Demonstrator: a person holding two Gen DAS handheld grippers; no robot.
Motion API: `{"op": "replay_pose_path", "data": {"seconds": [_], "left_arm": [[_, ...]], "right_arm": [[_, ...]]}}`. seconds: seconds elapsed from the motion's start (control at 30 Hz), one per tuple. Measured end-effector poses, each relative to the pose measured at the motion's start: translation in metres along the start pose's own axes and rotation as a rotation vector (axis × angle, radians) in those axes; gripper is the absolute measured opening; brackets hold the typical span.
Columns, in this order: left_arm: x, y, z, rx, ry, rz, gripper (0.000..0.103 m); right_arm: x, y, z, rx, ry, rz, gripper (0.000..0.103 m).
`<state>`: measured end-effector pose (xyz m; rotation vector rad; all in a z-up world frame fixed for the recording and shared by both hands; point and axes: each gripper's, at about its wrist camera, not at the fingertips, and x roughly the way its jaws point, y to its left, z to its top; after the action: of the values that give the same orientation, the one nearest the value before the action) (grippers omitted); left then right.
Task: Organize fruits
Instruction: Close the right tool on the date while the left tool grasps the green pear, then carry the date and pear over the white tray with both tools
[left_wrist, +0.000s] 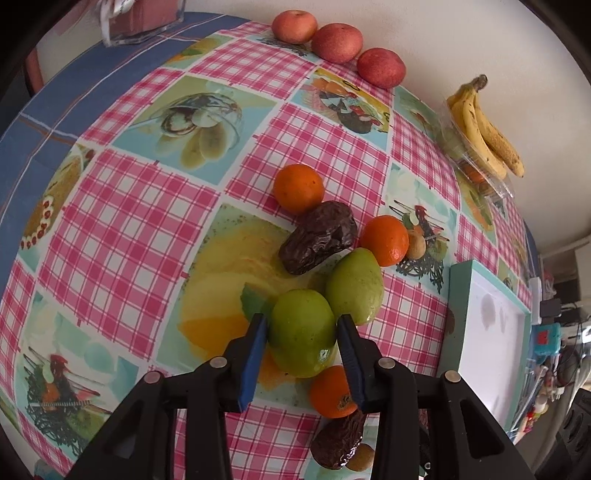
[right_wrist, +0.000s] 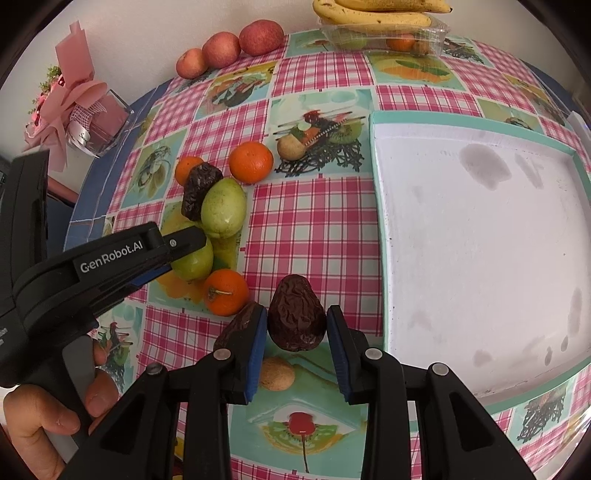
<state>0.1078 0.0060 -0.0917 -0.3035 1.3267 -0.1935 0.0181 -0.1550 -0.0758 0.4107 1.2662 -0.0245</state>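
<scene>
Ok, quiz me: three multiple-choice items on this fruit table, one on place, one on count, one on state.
1. The bananas lie: A on a clear box; B on a chair; C in a bowl.
2. Apples by the wall: A two; B three; C five.
3. The tray is: A empty; B full of oranges; C upside down.
Answers: A, they rest on top of the box; B, three red ones stand in a row; A, only its stained white floor shows.
</scene>
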Motion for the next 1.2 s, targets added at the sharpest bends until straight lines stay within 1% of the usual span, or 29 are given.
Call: {"op": "replay_pose_path", "data": {"seconds": [0.1,0.2,0.33,0.4,0.53,0.67,0.8,0.97,1.1,1.2], "left_arm": [[-0.005,0.003,0.0,-0.014,-0.017,0.006,0.041],[-0.015,0.005,0.002,-0.033,-0.043,-0.003,0.041],[-0.03,0.001,0.003,-0.028,-0.087,0.013,0.041],[-0.035,-0.002,0.004,-0.029,-0.101,0.005,0.041],[-0.045,-0.01,0.003,-0.021,-0.125,-0.016,0.041],[-0.049,-0.022,-0.002,0.003,-0.129,-0.025,0.041],[-0.05,-0.04,-0.011,0.042,-0.122,-0.043,0.041],[-0.048,-0.065,-0.023,0.104,-0.111,-0.054,0.041],[-0.044,-0.094,-0.04,0.192,-0.093,-0.058,0.041],[-0.041,-0.121,-0.057,0.28,-0.081,-0.058,0.041]], "right_arm": [[-0.005,-0.001,0.002,0.006,-0.017,0.0,0.034],[-0.011,-0.004,0.004,0.016,-0.038,-0.021,0.034],[-0.021,-0.02,0.009,0.057,-0.073,-0.045,0.034],[-0.028,-0.034,0.01,0.101,-0.097,-0.078,0.034],[-0.04,-0.069,0.012,0.189,-0.13,-0.193,0.034],[-0.05,-0.107,0.009,0.295,-0.144,-0.245,0.034],[-0.058,-0.136,0.004,0.358,-0.155,-0.272,0.034],[-0.066,-0.161,-0.003,0.397,-0.167,-0.31,0.034],[-0.073,-0.177,-0.008,0.432,-0.182,-0.336,0.034],[-0.079,-0.189,-0.012,0.455,-0.191,-0.364,0.034]]}}
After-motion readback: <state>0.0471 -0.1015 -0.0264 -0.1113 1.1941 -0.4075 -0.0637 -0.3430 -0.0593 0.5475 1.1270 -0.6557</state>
